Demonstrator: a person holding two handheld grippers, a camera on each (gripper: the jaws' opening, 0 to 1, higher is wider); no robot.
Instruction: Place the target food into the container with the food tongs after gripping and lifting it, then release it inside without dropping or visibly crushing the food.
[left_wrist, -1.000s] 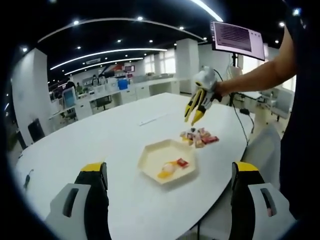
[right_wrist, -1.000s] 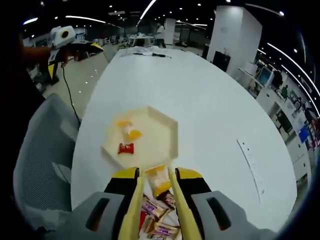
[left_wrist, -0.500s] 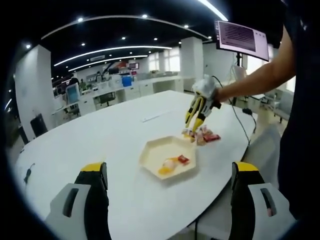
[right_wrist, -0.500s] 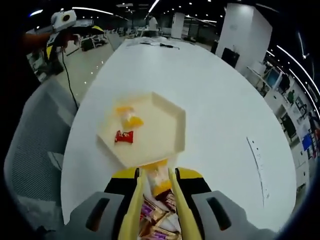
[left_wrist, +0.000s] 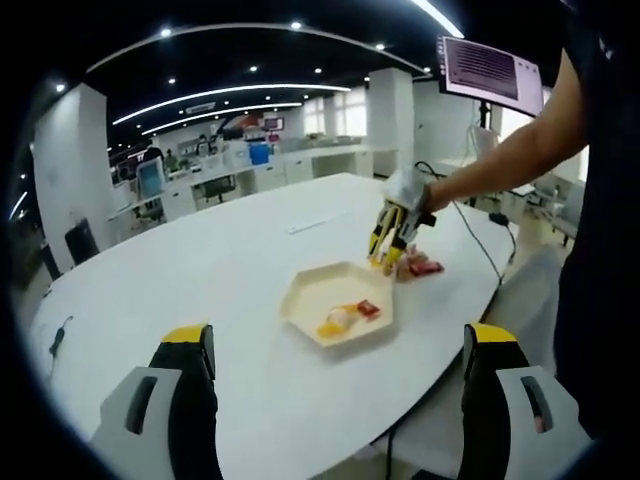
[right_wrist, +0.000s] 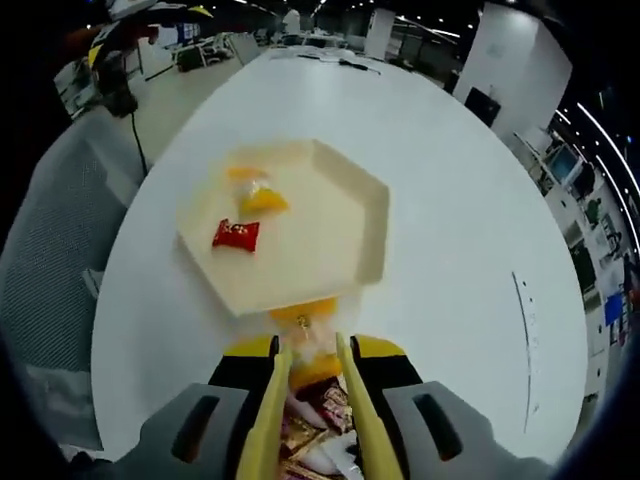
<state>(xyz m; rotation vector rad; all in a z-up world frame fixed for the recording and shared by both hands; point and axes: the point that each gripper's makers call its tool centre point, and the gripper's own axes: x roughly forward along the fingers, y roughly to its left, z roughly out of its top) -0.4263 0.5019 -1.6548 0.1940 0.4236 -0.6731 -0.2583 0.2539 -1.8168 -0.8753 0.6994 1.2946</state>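
A cream hexagonal tray (right_wrist: 360, 200) (left_wrist: 310, 300) lies on the white table and holds a red-wrapped candy (right_wrist: 235, 233) (left_wrist: 368, 310) and a yellow one (right_wrist: 262, 198) (left_wrist: 330, 323). My right gripper (right_wrist: 312, 348) (left_wrist: 392, 240) is shut on yellow food tongs (right_wrist: 270, 415). The tong tips pinch a yellow-wrapped candy (right_wrist: 312, 370) just short of the tray's near edge. It hangs over a pile of wrapped candies (right_wrist: 322, 425) (left_wrist: 420, 266). My left gripper (left_wrist: 338, 336) hangs back from the tray, jaws wide open with nothing between them.
A person's arm (left_wrist: 520, 150) reaches in from the right. A grey mesh chair (right_wrist: 50, 250) stands by the table's edge. A long white strip (right_wrist: 525, 330) (left_wrist: 318, 222) lies further along the table. A monitor (left_wrist: 488, 70) stands behind.
The right gripper with the tongs has come down and forward to the candy pile beside the tray, so the tray looks larger in its view. The left gripper stays open.
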